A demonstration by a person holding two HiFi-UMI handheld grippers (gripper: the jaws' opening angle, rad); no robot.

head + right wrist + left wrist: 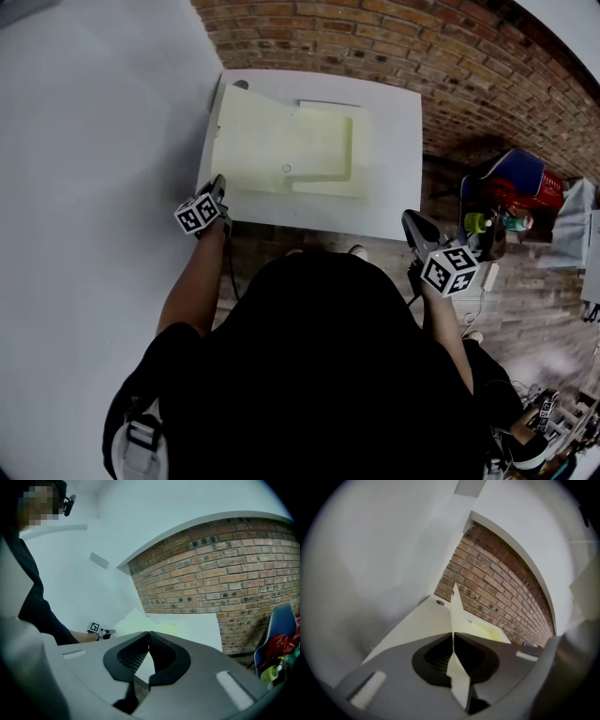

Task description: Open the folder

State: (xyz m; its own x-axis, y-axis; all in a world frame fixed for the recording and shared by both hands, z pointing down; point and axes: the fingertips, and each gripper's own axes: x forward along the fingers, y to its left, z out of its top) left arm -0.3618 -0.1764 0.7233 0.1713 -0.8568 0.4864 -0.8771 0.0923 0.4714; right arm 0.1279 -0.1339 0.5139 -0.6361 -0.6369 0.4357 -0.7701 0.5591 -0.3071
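**Entry: folder on worktop, 2 grippers**

1. Left gripper [218, 185]: sits at the near left corner of the worktop [398, 202]. The fingers are clenched on a thin pale yellow sheet, the near left edge of the folder [281, 141]. In the left gripper view that sheet runs straight away from the fingers, raised off the surface beneath it.
2. Folder: lies on the worktop's left and middle, with its long axis running left to right. All of it is ahead and to the right of the left fingers. It looks spread into 2 panels side by side, the right one with a pocket. The fold line cannot be placed for sure.
3. Deciding relation: the left gripper holds the folder, while the right one is well apart from it. By judgement, opening is nearly done, and the held panel needs laying flat to the left.
4. Right gripper [413, 221]: sits off the worktop's near right corner. Its fingers are pressed together with nothing between them.
5. Surroundings: brick floor [469, 56]; blue chair [511, 169] holding red and green clutter at far right. Nothing stands in the way.
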